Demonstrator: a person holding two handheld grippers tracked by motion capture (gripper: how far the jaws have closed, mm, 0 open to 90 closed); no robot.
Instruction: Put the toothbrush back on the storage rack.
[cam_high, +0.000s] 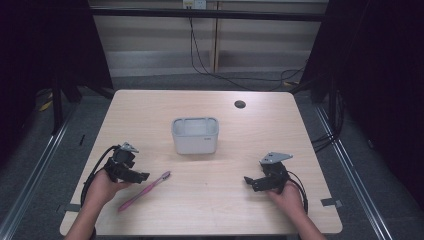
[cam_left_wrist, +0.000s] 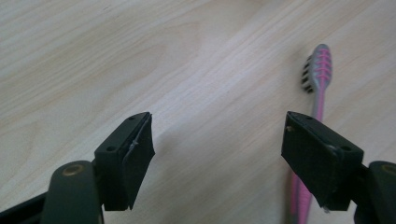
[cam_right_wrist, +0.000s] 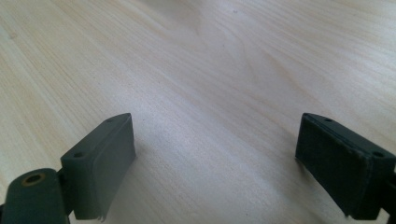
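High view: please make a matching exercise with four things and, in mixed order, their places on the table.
Things:
1. toothbrush
2. grey bin
3. left gripper
4. right gripper

Places:
a. centre of the table
b. near right part, fingers open above bare wood
c. near left, lying flat
d. just left of the toothbrush, fingers open

Pairs: 1-c, 2-a, 3-d, 4-b

Wooden table (cam_high: 150, 107), grey floor (cam_high: 165, 80), dark curtains (cam_high: 45, 45)

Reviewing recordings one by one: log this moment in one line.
left gripper: open, beside toothbrush | right gripper: open, empty | bin: mid-table
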